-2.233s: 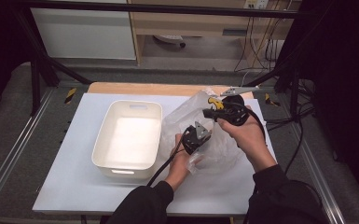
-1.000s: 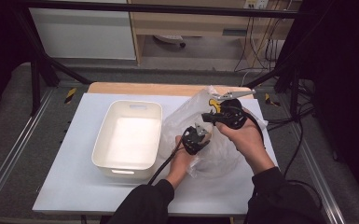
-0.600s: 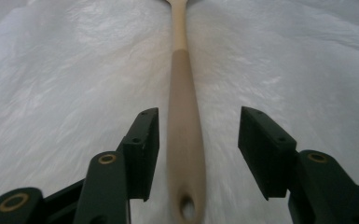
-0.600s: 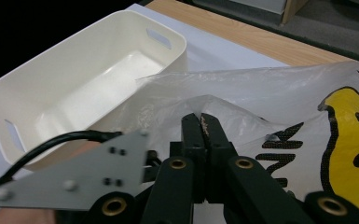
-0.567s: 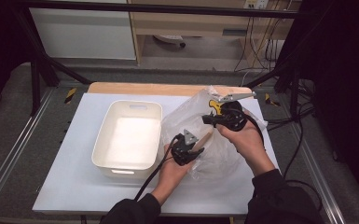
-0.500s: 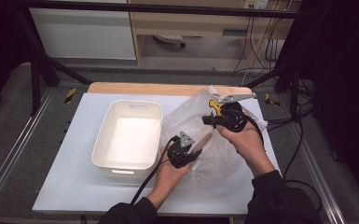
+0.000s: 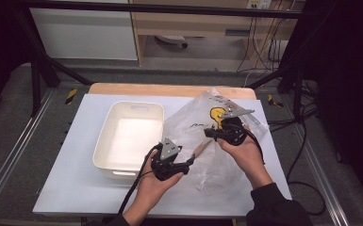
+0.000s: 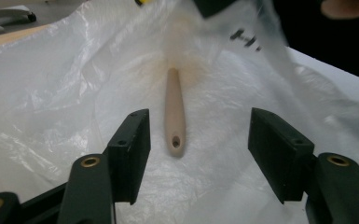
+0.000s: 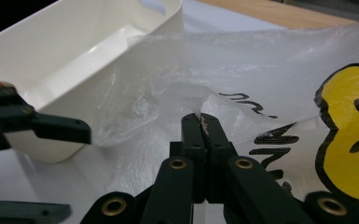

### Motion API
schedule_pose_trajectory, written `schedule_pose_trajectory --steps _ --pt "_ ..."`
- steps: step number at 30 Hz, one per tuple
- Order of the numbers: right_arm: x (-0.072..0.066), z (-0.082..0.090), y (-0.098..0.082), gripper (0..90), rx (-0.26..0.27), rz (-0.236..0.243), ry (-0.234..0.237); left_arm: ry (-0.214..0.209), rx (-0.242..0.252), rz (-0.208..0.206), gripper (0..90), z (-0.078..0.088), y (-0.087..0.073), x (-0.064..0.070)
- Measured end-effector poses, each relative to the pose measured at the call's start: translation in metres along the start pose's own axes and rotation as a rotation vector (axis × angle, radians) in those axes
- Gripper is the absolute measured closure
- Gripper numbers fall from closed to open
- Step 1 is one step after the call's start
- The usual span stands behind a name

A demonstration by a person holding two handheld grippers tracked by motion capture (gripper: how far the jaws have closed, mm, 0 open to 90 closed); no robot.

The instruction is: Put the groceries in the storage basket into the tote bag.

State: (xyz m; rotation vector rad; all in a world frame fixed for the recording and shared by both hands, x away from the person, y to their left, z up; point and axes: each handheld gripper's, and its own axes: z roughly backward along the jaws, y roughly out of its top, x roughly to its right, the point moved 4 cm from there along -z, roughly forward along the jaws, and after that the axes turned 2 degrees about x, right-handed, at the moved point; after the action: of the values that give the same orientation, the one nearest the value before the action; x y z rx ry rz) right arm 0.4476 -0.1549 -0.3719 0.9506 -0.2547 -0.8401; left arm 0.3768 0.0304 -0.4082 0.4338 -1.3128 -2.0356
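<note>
My right gripper [image 9: 200,122] pinched the plastic bag [image 7: 202,136]. My left gripper [image 8: 198,140], its jaws just opening and empty, faced the wooden handle [image 8: 174,112] inside.

Left gripper [image 7: 187,163]: black jaws apart, just been opening, nothing gripped.
Right gripper [image 7: 208,132]: black jaws pressed together, raised.

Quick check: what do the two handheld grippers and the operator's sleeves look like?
Both are black two-jaw units. The left gripper has flat rectangular pads, brass-coloured pivot pins, a grey three-cornered plate and a trailing black cable. The right gripper matches. The sleeve is dark.
</note>
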Motion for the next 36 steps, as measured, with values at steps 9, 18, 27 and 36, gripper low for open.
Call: schedule_pose_trajectory --steps 9,18,27,36 --pt "-0.001 -0.011 -0.032 90.0 -0.004 -0.027 0.000 0.011 0.046 0.049 30.6 0.022 0.012 -0.012" --pt "0.001 -0.024 -0.052 90.0 -0.037 -0.051 -0.003 0.046 0.035 0.064 20.9 0.028 0.016 -0.022" --pt "-0.005 -0.034 -0.058 90.0 -0.049 -0.046 -0.014 0.028 0.058 0.078 19.0 0.033 0.020 -0.017" --pt "-0.006 -0.037 -0.062 90.0 -0.065 -0.050 -0.007 0.055 0.099 0.096 19.5 0.049 0.030 -0.028"
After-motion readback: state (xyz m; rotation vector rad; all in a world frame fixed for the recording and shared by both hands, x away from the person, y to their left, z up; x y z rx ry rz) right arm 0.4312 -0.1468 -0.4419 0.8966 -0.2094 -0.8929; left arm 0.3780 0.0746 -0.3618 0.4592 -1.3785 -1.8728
